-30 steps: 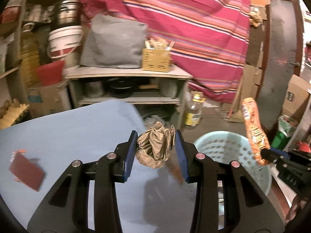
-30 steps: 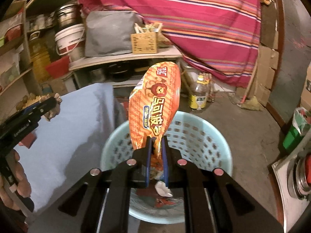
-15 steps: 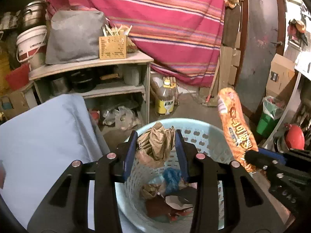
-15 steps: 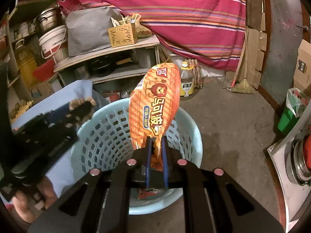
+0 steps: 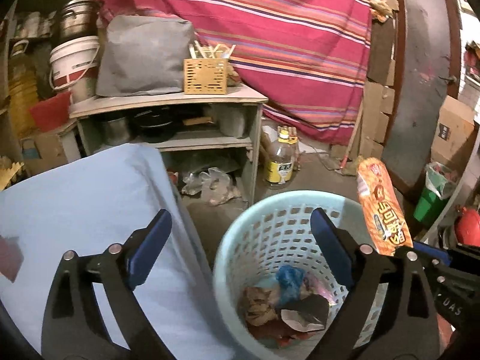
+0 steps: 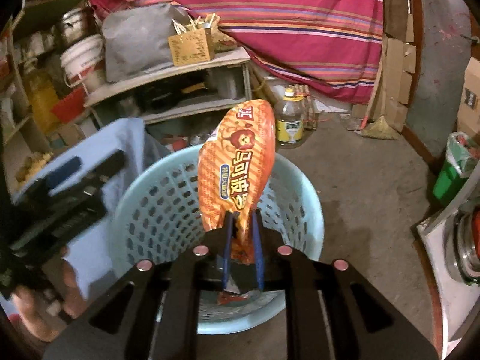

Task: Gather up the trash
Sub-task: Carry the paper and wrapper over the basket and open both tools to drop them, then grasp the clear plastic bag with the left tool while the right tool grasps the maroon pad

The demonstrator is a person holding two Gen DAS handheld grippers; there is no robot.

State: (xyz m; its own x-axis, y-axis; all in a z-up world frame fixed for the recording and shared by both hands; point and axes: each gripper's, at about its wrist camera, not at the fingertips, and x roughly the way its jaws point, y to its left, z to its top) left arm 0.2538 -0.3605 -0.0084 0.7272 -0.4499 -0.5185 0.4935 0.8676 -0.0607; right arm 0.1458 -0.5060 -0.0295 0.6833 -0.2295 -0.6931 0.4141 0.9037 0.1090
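Observation:
A pale blue plastic basket (image 5: 270,210) (image 6: 303,186) stands on the floor beside the blue-covered table (image 5: 75,198). It holds crumpled brown paper (image 5: 259,307), a blue scrap and other wrappers. My left gripper (image 5: 240,231) is wide open and empty above the basket's left rim. My right gripper (image 6: 241,219) is shut on the bottom of an orange snack bag (image 6: 240,168), held upright over the basket; the bag also shows in the left wrist view (image 5: 382,207).
A dark red card (image 5: 9,258) lies on the table at the left. A shelf unit (image 5: 168,102) with pots, an oil bottle (image 5: 282,162), a green bin (image 6: 453,171) and cardboard boxes surround the floor area. A striped cloth hangs behind.
My left gripper moved from the table over to the basket, opened and let the crumpled brown paper fall in. My right gripper has kept the snack bag over the basket.

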